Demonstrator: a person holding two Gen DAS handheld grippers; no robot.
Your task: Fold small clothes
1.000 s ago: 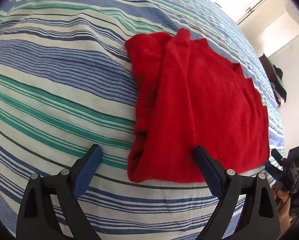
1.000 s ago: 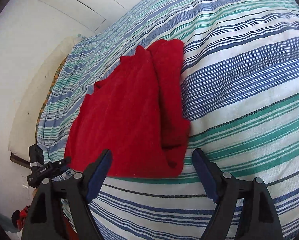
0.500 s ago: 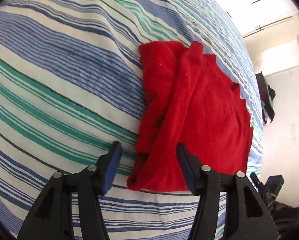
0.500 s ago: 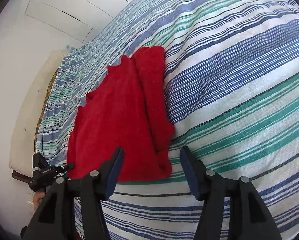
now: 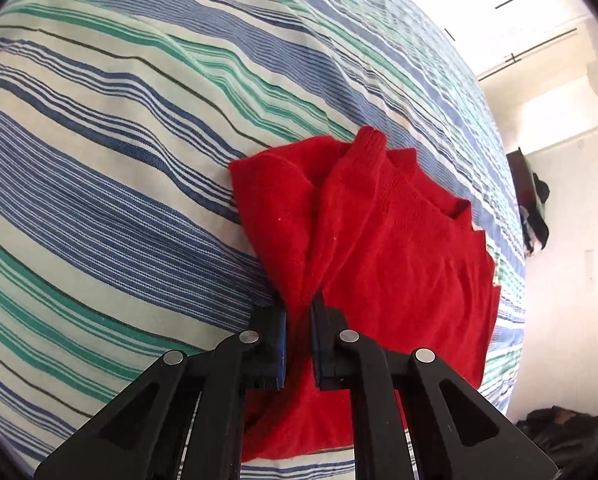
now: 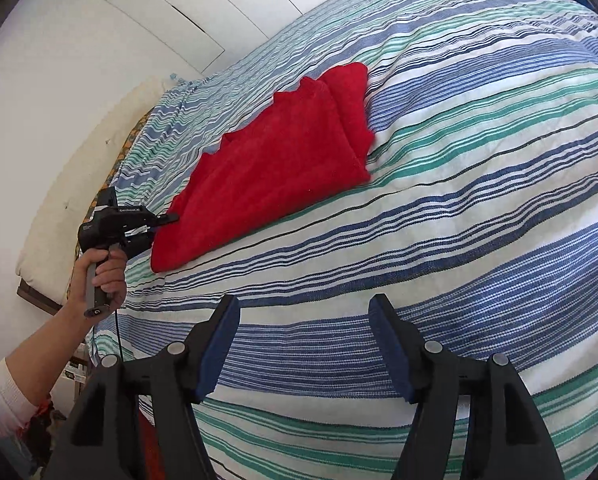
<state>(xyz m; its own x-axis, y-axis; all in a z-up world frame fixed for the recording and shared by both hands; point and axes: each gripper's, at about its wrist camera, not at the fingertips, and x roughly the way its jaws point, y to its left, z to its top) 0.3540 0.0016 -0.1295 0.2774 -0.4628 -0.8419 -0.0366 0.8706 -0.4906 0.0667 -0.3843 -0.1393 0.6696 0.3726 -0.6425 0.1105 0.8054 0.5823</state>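
Jaws of your left gripper (image 5: 299, 336) pinch the near edge of the red garment (image 5: 399, 248), centre-right on the striped bedspread (image 5: 99, 200); your right gripper (image 6: 303, 344) gapes empty over bare sheet. Partly folded, more folds likely remain.

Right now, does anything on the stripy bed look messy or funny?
A little. The red garment lies half folded, bunched into loose ridges on one side, with a jagged zigzag edge. The left gripper has just closed and pinches its near corner. The right gripper is open over bare striped bedspread.
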